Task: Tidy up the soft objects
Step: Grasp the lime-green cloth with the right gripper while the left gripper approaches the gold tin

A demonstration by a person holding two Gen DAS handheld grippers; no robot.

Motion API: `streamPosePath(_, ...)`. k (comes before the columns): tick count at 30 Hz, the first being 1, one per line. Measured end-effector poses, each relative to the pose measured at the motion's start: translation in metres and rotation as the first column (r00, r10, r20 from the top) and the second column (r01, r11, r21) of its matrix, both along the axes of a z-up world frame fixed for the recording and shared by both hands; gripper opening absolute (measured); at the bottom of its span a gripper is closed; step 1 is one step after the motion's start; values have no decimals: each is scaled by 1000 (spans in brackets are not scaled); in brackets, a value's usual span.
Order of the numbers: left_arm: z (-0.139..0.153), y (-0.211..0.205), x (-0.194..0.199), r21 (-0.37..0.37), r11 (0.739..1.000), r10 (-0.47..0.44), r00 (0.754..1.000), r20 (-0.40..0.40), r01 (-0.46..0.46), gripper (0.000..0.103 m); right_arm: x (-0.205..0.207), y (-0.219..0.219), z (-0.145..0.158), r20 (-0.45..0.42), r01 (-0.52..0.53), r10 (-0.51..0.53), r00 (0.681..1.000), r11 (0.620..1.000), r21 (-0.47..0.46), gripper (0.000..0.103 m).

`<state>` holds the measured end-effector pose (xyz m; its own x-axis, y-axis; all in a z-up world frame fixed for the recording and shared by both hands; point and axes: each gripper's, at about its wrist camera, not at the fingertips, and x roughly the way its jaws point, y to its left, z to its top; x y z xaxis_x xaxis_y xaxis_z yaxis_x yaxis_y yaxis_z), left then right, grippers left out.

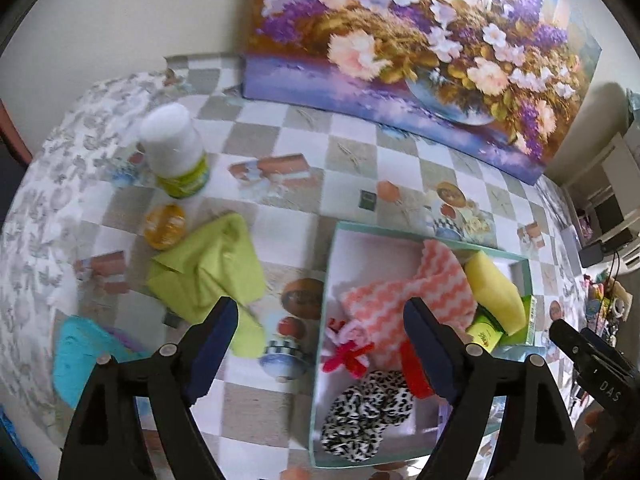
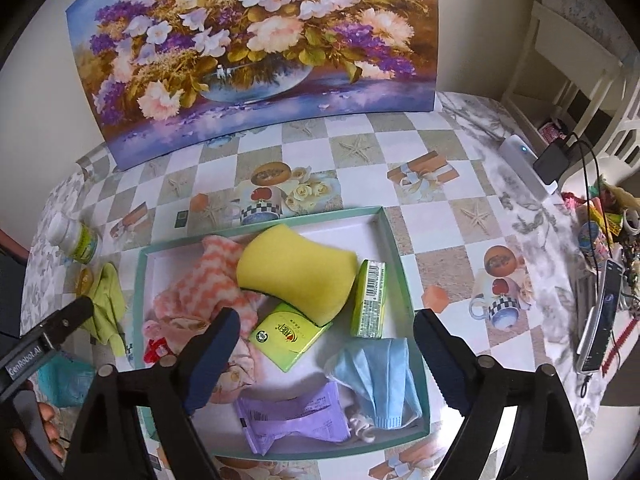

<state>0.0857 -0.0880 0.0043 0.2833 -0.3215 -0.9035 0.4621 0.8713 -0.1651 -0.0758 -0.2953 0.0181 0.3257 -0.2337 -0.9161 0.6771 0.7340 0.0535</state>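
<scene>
Both grippers, left and right, have fingers spread, holding nothing. I read the teal box as the collection point: sponge and mask inside. Green cloth and blue cloth lie outside on desk, likely next.

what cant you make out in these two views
- Turquoise cloth: left wrist view, partly behind the left gripper.
- Red item in the box: same view, mostly behind a finger.
- Jar label: blurred.
- Pink cloth: right wrist view, behind the right gripper.
</scene>
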Motion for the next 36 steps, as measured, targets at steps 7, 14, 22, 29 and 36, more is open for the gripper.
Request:
streamPosePath(7, 12, 11, 1, -15, 1000, 2, 1000, 16, -2, 86, 1, 7, 8, 8, -6, 6, 1000, 1000, -11, 90)
streamPosePath(14, 4, 27, 16, -16, 999, 31, 999, -30, -32, 86, 12, 16, -2, -22, -25, 25, 999, 1000, 2, 90)
streamPosePath(22, 0, 69, 40, 30, 990, 138, 990, -10, -137, 86, 39, 48, -7, -27, -98, 99, 995, 995, 15, 91)
streamPosePath(29, -4, 100, 57, 25, 977, 213, 977, -34, -212, 86, 65, 79, -14, -37, -155, 156, 987, 988, 22, 91)
streamPosePath(36, -4, 118, 64, 19, 969, 246, 969, -35, -245, 86, 84, 104, -13, -1, -197, 197, 980, 979, 44, 91)
